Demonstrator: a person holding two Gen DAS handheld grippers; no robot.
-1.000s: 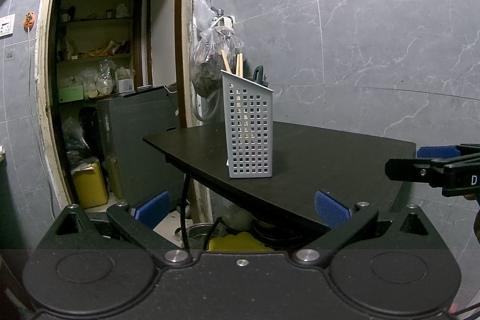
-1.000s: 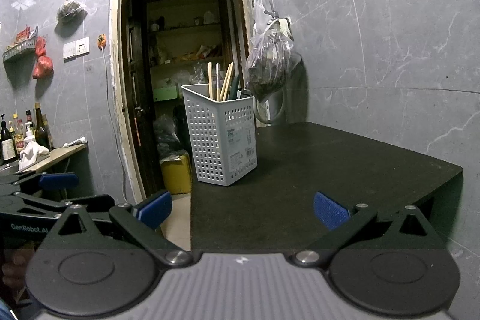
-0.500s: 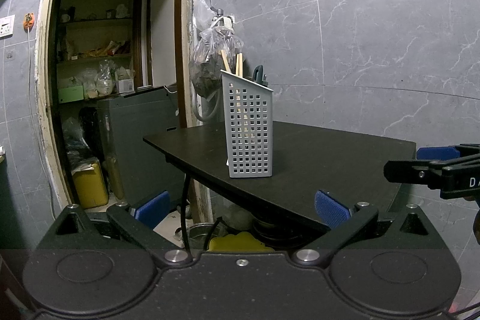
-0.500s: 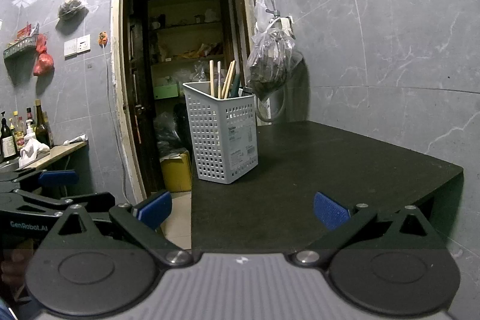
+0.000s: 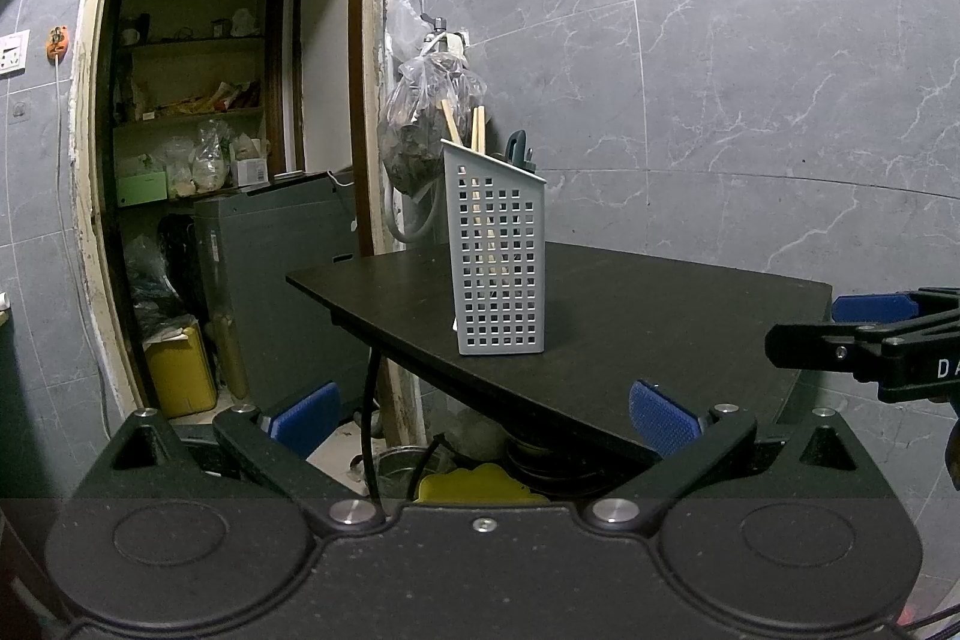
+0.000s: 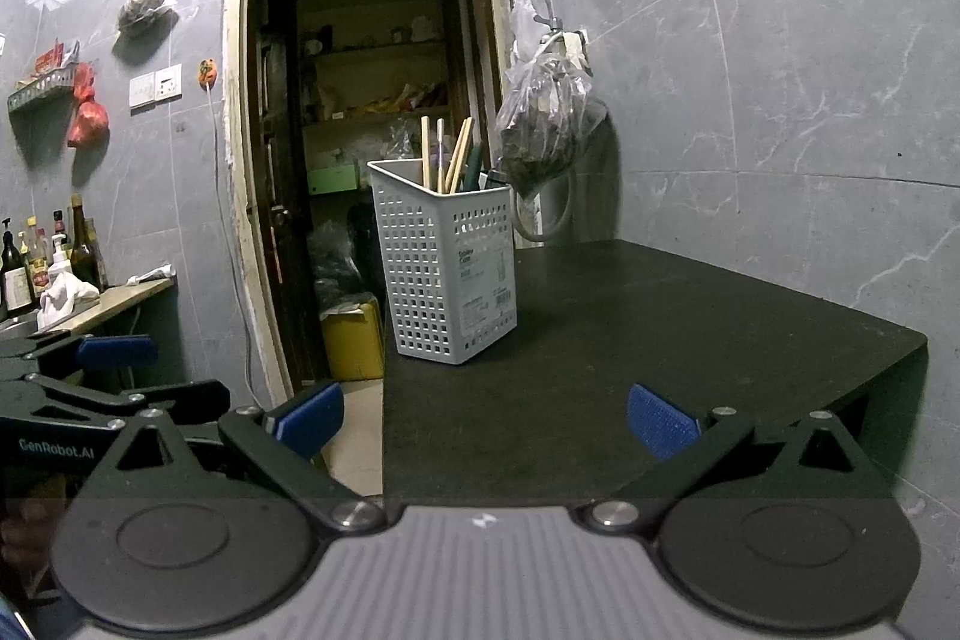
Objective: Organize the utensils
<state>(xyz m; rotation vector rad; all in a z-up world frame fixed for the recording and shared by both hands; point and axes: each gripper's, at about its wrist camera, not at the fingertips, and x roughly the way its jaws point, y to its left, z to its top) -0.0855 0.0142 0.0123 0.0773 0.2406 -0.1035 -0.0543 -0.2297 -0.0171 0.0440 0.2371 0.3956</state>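
Note:
A grey perforated utensil basket [image 5: 501,256] [image 6: 447,262] stands upright on the black table [image 5: 630,328] [image 6: 630,340]. Wooden chopsticks [image 6: 447,154] and dark-handled utensils [image 5: 517,147] stick out of its top. My left gripper [image 5: 483,412] is open with nothing between its blue pads, held short of the table's near edge. My right gripper [image 6: 483,415] is open too, empty, low over the table's front edge and well back from the basket. The right gripper's fingers [image 5: 870,334] show at the far right of the left wrist view.
A plastic bag [image 6: 549,130] hangs on the grey tiled wall behind the basket. A doorway [image 6: 360,160] opens onto shelves and a yellow container [image 5: 180,370]. Bottles [image 6: 36,256] stand on a counter at far left. Pots and a yellow item [image 5: 474,481] sit under the table.
Both grippers have drifted only slightly; the basket sits a touch further right in the right wrist view. Nothing was taken hold of or let go.

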